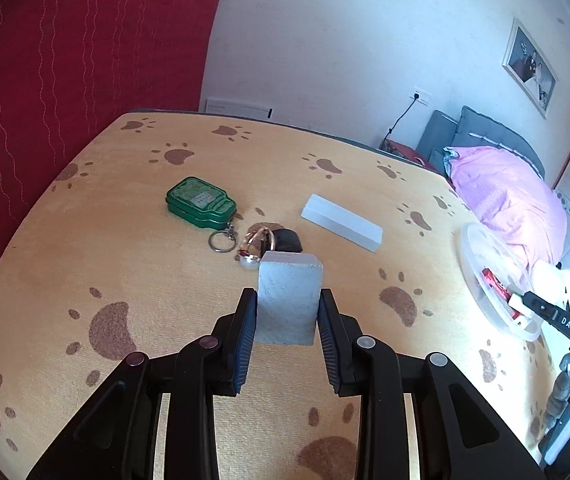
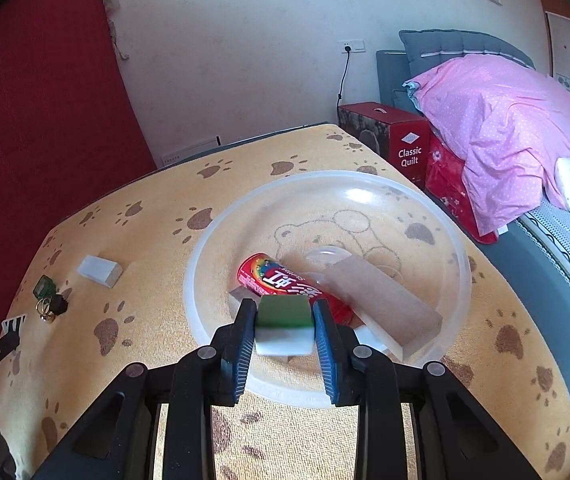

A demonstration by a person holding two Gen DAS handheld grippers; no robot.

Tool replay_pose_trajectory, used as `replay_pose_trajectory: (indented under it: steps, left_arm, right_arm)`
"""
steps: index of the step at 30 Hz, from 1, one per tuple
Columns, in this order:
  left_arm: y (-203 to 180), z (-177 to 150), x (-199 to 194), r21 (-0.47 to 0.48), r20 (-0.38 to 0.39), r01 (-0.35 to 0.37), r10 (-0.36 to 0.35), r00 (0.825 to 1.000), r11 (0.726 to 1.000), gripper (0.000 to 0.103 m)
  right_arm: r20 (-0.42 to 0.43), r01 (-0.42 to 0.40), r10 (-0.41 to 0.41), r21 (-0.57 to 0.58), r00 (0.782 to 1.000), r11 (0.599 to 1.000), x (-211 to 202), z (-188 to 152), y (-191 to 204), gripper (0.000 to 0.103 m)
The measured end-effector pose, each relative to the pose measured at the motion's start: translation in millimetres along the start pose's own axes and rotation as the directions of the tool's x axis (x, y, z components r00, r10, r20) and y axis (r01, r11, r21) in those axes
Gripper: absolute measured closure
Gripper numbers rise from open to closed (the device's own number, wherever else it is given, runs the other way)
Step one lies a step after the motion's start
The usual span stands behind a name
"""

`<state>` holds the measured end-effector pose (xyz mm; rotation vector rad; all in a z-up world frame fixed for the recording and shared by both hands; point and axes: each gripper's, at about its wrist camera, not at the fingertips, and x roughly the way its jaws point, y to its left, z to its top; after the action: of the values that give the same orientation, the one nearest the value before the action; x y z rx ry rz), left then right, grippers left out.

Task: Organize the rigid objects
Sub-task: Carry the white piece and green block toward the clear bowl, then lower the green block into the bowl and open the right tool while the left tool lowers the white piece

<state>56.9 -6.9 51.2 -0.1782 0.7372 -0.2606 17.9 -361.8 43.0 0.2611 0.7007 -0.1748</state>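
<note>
The left gripper [image 1: 287, 320] is clamped on a grey block [image 1: 289, 300], a rough, speckled cube with squared edges, held clear above the paw-print cloth [image 1: 85, 260]. Just beyond its fingertips lie a small white charm with copper-coloured rings [image 1: 255, 244] and a black lump [image 1: 288, 240] touching them; a little further left sits a green tin [image 1: 201, 203] with a key ring on a short chain. Ahead and to the right rests a long white bar [image 1: 343, 222], apart from the rest.

The right gripper [image 2: 283, 328] is closed on a small tile, green on top and white below [image 2: 283, 326] (its edges blur in this view), held over the near rim of a clear round bowl [image 2: 205, 248]. Directly past the fingertips, inside the bowl, lies a red tube [image 2: 285, 284] with white characters I cannot read, and to its right a pale brown block [image 2: 385, 300] leaning across the bowl's floor. Far beyond, off the table, a red carton [image 2: 405, 140] reads "Classic Quilt". In the left view, the other tool's arm shows the letters "DAS".
</note>
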Motion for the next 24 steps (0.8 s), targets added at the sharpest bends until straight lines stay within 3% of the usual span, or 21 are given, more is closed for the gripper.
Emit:
replay_pose_trajectory:
  steps: [3, 20, 24]
  left_arm:
    - [-14.9, -1.2, 0.0, 0.026, -0.006, 0.012, -0.012, 1.0, 1.0, 0.072]
    - [-109.7, -8.7, 14.8, 0.195, -0.06, 0.095, -0.085, 0.995, 0.976, 0.072]
    - [-134.4, -11.1, 20.8, 0.237, -0.075, 0.119, -0.104, 0.992, 0.964, 0.072]
  right_arm:
    - [0.009, 0.011, -0.011, 0.007, 1.0, 1.0, -0.9, -1.1, -6.6, 0.062]
    - [0.134, 0.049, -0.045, -0.031, 0.99, 0.998, -33.8, -15.6, -27.9, 0.038]
    - [0.171, 0.078, -0.069, -0.043, 0.983, 0.996, -39.6, -19.8, -28.9, 0.027]
